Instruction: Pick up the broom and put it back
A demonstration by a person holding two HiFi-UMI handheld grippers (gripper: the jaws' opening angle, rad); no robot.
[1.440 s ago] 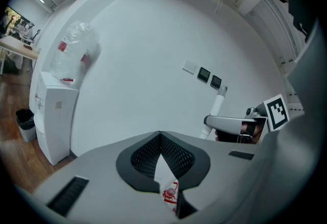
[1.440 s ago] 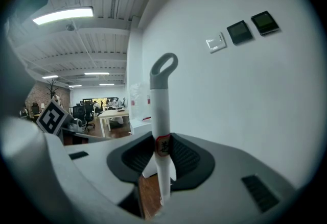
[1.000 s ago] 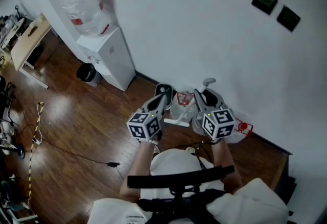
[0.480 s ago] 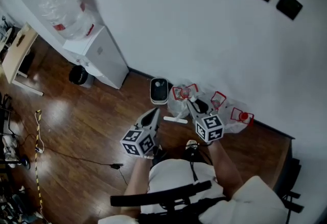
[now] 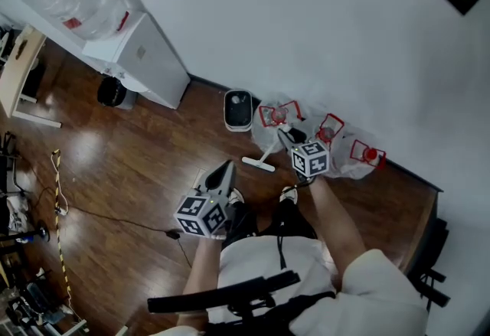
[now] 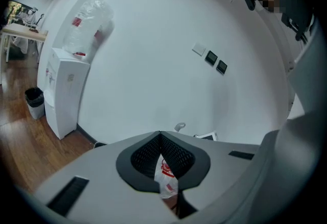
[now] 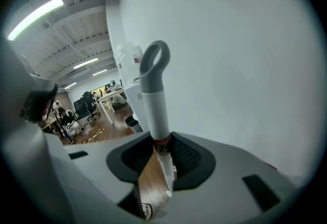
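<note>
The broom has a white handle [image 7: 157,116] with a grey loop [image 7: 153,65] at its end. My right gripper [image 7: 161,141] is shut on that handle, which runs between the pads. In the head view the right gripper [image 5: 286,135] is low by the wall, and the broom's white head [image 5: 258,164] lies on the wood floor to its left. My left gripper [image 5: 226,168] hangs nearer the person, apart from the broom. In the left gripper view its jaws [image 6: 160,136] meet at the tips with nothing held.
Clear plastic bags with red print [image 5: 348,152] lie against the wall beside the broom. A white-rimmed dustpan [image 5: 238,110] stands left of them. Farther left are a white water dispenser [image 5: 149,59], a black bin [image 5: 111,91] and a desk [image 5: 19,70]. A cable [image 5: 115,223] crosses the floor.
Both grippers have come down towards the floor, the right one much more, taking the broom with it. The left gripper has drawn back from the wall.
</note>
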